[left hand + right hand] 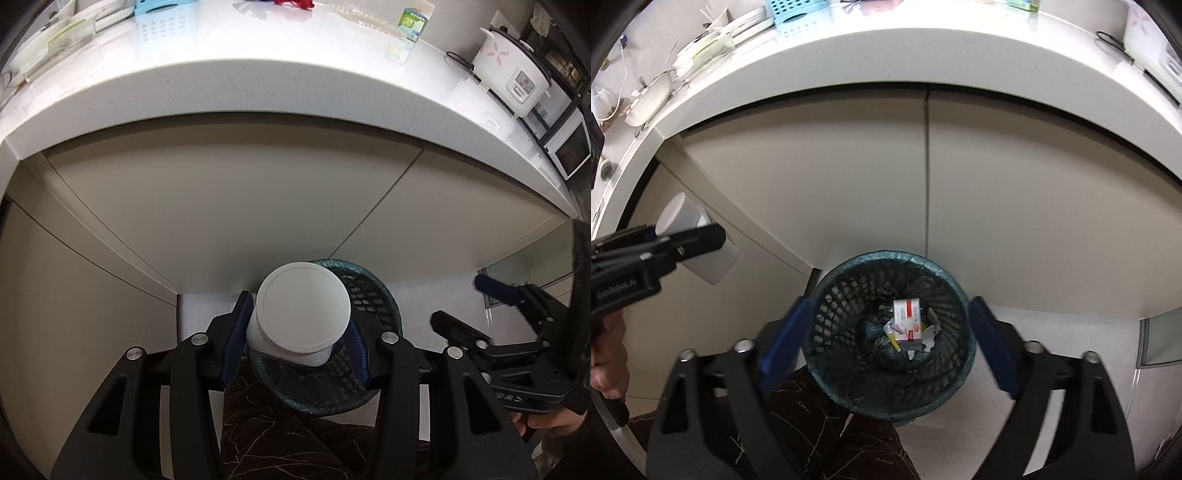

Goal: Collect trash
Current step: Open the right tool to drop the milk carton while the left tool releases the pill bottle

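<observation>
**Kitchen floor, bin run: bottle next**

Beige cabinet fronts [1015, 184] under a white counter [258, 92]. My left gripper [295, 332] is pinching a white capped bottle [303, 306] just above the mesh bin's [827, 295] near rim, not released. My right gripper [886, 339] is spread wide over the bin, holding nothing. Bin has a dark liner, with a red-and-white carton [908, 319] and paper scraps at the bottom. Likely left: drop the bottle, then the green carton [413, 23] and clear wrapper [365, 16] on the counter.
</observation>
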A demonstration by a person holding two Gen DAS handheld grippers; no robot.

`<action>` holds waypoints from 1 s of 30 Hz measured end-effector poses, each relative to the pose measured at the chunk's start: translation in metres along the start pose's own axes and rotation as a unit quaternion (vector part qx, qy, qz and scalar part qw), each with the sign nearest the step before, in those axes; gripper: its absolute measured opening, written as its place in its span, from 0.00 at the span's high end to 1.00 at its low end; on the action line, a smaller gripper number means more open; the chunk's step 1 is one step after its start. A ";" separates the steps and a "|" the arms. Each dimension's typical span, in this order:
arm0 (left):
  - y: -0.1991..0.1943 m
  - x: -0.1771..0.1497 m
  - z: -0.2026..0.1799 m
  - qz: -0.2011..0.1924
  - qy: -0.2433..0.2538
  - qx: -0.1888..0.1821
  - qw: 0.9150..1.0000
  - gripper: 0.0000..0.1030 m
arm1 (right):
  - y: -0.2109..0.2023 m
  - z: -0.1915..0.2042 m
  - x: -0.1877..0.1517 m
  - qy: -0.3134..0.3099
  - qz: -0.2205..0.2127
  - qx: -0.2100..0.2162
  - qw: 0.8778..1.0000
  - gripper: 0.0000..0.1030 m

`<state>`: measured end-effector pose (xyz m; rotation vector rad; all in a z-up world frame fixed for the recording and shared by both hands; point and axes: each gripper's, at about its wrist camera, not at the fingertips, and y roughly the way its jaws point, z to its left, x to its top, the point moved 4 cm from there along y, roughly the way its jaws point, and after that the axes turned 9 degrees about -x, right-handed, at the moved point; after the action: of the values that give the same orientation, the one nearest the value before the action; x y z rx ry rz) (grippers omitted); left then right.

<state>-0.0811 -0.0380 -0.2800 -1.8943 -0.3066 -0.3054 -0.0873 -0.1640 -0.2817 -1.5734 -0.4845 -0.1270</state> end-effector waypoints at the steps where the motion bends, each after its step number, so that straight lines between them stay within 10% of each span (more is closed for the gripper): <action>1: 0.003 0.000 -0.002 0.002 0.002 -0.001 1.000 0.55 | -0.002 -0.004 -0.001 0.005 -0.001 -0.003 1.000 0.08; 30: 0.079 -0.014 -0.073 0.057 0.085 -0.035 0.994 0.54 | -0.012 -0.093 -0.036 0.114 0.015 -0.062 0.991 0.07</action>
<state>-0.0704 -0.1339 -0.3294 -1.9308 -0.0744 -0.4016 -0.1044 -0.2630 -0.2774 -1.6620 -0.2780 -0.3160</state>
